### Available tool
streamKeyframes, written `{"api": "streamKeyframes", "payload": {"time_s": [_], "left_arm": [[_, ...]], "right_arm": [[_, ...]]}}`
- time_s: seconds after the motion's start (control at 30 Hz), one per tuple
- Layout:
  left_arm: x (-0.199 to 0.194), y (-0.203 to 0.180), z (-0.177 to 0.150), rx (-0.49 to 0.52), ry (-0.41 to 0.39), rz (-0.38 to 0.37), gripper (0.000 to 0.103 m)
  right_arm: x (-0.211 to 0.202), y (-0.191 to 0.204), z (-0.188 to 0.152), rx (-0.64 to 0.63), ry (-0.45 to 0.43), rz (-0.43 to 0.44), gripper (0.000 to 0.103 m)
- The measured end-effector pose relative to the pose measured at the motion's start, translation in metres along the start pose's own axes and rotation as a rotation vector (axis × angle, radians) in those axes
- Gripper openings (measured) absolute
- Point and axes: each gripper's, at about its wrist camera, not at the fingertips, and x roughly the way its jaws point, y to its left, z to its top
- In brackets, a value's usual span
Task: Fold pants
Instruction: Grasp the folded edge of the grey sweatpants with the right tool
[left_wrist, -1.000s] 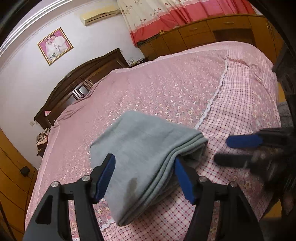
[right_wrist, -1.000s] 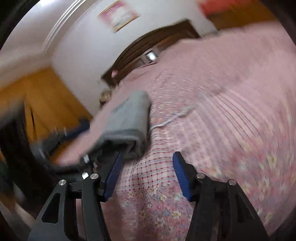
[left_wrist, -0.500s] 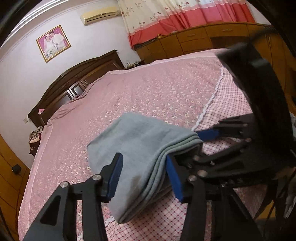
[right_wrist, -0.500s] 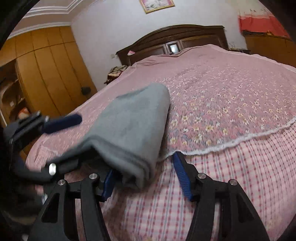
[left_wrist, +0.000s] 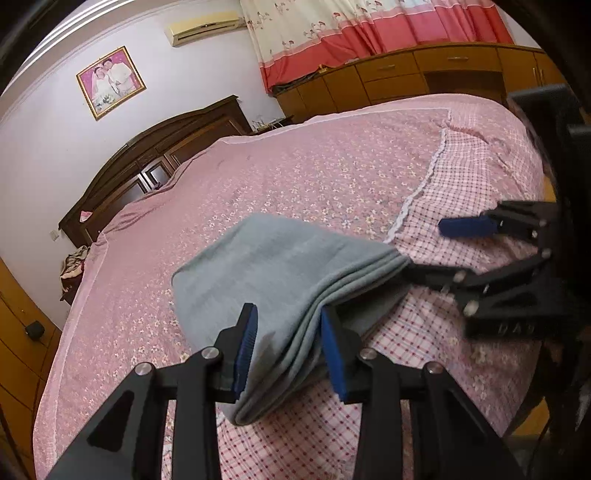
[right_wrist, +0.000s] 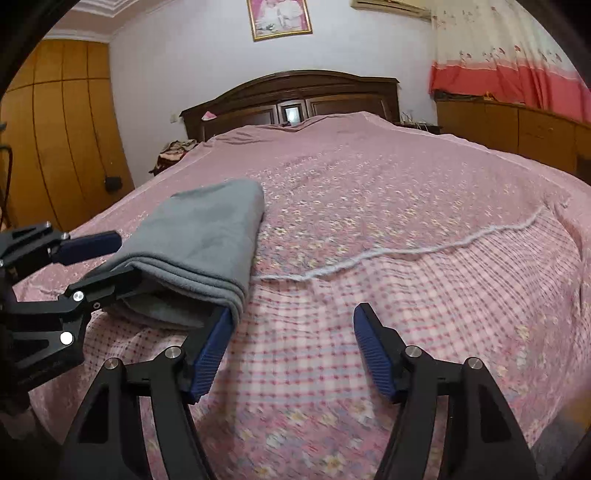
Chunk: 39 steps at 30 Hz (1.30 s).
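The folded grey pants (left_wrist: 273, 280) lie on the pink bed near its foot; they also show in the right wrist view (right_wrist: 199, 236). My left gripper (left_wrist: 288, 347) has its jaws closing around the near stacked edge of the pants. In the right wrist view the left gripper (right_wrist: 103, 258) has its lower finger under the fold and its upper blue finger apart above it. My right gripper (right_wrist: 291, 354) is open and empty over the checked sheet, its left finger beside the pants' corner. In the left wrist view the right gripper (left_wrist: 436, 251) has one finger at the pants' right edge.
The pink floral bedspread (right_wrist: 369, 192) meets a checked sheet (right_wrist: 406, 295) along a white lace trim. A dark wooden headboard (right_wrist: 291, 99) stands at the far end. Wooden wardrobes (right_wrist: 62, 129) are on the left, low cabinets (left_wrist: 399, 77) and curtains on the right.
My left jaws have narrowed around the pants' edge. My right gripper has swung from facing the pants to pointing straight up the bed, its finger now at the pants' corner.
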Motion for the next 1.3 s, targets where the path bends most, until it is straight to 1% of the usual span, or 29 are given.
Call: {"api": "streamKeyframes", "payload": {"time_s": [0.03, 0.07, 0.1, 0.13, 0.2, 0.23, 0.33, 0.37, 0.4, 0.43, 0.47, 0.5, 0.53, 0.57, 0.6, 0.63, 0.67, 0.7, 0.73, 0.77, 0.8, 0.87, 0.9, 0.93, 1.0, 1.03, 1.07, 1.13, 1.3], "left_arm": [[0.0, 0.0, -0.003, 0.003, 0.005, 0.006, 0.035], [0.001, 0.001, -0.006, -0.002, 0.01, 0.005, 0.035], [0.002, 0.002, -0.009, -0.016, 0.021, -0.007, 0.035], [0.003, 0.004, -0.012, -0.03, 0.03, -0.019, 0.035], [-0.002, 0.007, -0.017, -0.06, 0.033, -0.049, 0.035], [-0.007, 0.008, -0.017, -0.075, 0.027, -0.072, 0.035], [-0.029, 0.02, -0.013, -0.139, -0.01, -0.147, 0.036], [-0.035, 0.024, -0.01, -0.153, -0.023, -0.159, 0.038], [-0.041, 0.03, -0.006, -0.17, -0.043, -0.178, 0.042], [-0.045, 0.037, 0.0, -0.193, -0.064, -0.2, 0.044], [-0.047, 0.043, 0.006, -0.216, -0.08, -0.218, 0.048], [-0.046, 0.049, 0.01, -0.24, -0.089, -0.23, 0.049], [-0.043, 0.056, 0.016, -0.274, -0.093, -0.248, 0.05], [-0.035, 0.064, 0.022, -0.319, -0.086, -0.266, 0.05], [-0.03, 0.07, 0.025, -0.349, -0.079, -0.267, 0.05], [-0.023, 0.076, 0.027, -0.381, -0.067, -0.267, 0.05], [-0.014, 0.083, 0.028, -0.425, -0.044, -0.276, 0.05], [-0.009, 0.087, 0.028, -0.45, -0.027, -0.289, 0.05], [-0.004, 0.089, 0.028, -0.473, -0.004, -0.311, 0.05], [0.005, 0.087, 0.028, -0.5, 0.037, -0.356, 0.05], [0.008, 0.084, 0.027, -0.512, 0.053, -0.376, 0.05], [0.011, 0.067, 0.024, -0.501, 0.075, -0.41, 0.05], [0.01, 0.058, 0.023, -0.486, 0.079, -0.407, 0.05], [0.01, 0.051, 0.021, -0.463, 0.086, -0.396, 0.05], [0.009, 0.038, 0.007, -0.413, 0.11, -0.323, 0.05], [0.009, 0.034, -0.004, -0.378, 0.121, -0.286, 0.05], [0.008, 0.032, -0.011, -0.345, 0.129, -0.264, 0.045], [0.009, 0.03, -0.017, -0.3, 0.134, -0.241, 0.041], [-0.006, 0.035, -0.017, -0.254, 0.152, -0.168, 0.041]], "right_arm": [[-0.005, -0.007, 0.0, 0.005, -0.006, -0.079, 0.068], [-0.012, -0.019, 0.0, 0.044, -0.017, -0.109, 0.068], [-0.016, -0.03, 0.003, 0.103, -0.025, -0.11, 0.068], [-0.019, -0.043, 0.005, 0.194, -0.034, -0.084, 0.068], [-0.02, -0.06, 0.008, 0.345, -0.036, 0.0, 0.068], [-0.017, -0.061, 0.013, 0.386, -0.035, 0.053, 0.068], [-0.009, -0.049, 0.027, 0.409, -0.054, 0.191, 0.067], [-0.005, -0.044, 0.03, 0.423, -0.069, 0.246, 0.067], [-0.002, -0.041, 0.036, 0.45, -0.092, 0.325, 0.064], [0.004, -0.04, 0.044, 0.499, -0.109, 0.426, 0.053], [0.011, -0.04, 0.049, 0.539, -0.12, 0.5, 0.039], [0.023, -0.04, 0.057, 0.597, -0.135, 0.598, 0.02], [0.034, -0.039, 0.061, 0.62, -0.13, 0.652, 0.01], [0.047, -0.034, 0.064, 0.628, -0.105, 0.696, 0.01], [0.068, -0.025, 0.062, 0.611, -0.002, 0.71, 0.008], [0.08, -0.018, 0.054, 0.581, 0.087, 0.692, 0.007], [0.091, -0.01, 0.044, 0.534, 0.172, 0.648, 0.004], [0.095, 0.0, 0.024, 0.458, 0.251, 0.571, 0.001], [0.088, -0.001, 0.015, 0.451, 0.209, 0.574, 0.0], [0.079, -0.003, 0.009, 0.461, 0.154, 0.583, 0.0], [0.073, -0.006, 0.006, 0.471, 0.13, 0.578, 0.0], [0.077, -0.012, 0.008, 0.478, 0.142, 0.607, 0.0], [0.079, -0.017, 0.008, 0.498, 0.14, 0.627, 0.0], [0.079, -0.023, 0.006, 0.535, 0.128, 0.646, 0.0], [0.078, -0.027, 0.004, 0.554, 0.108, 0.659, 0.0], [0.079, -0.026, 0.004, 0.529, 0.115, 0.648, 0.0], [0.081, -0.022, 0.005, 0.498, 0.127, 0.643, 0.0], [0.081, -0.02, 0.006, 0.477, 0.127, 0.639, 0.0], [0.082, -0.003, 0.006, 0.488, 0.122, 0.638, 0.0]]}}
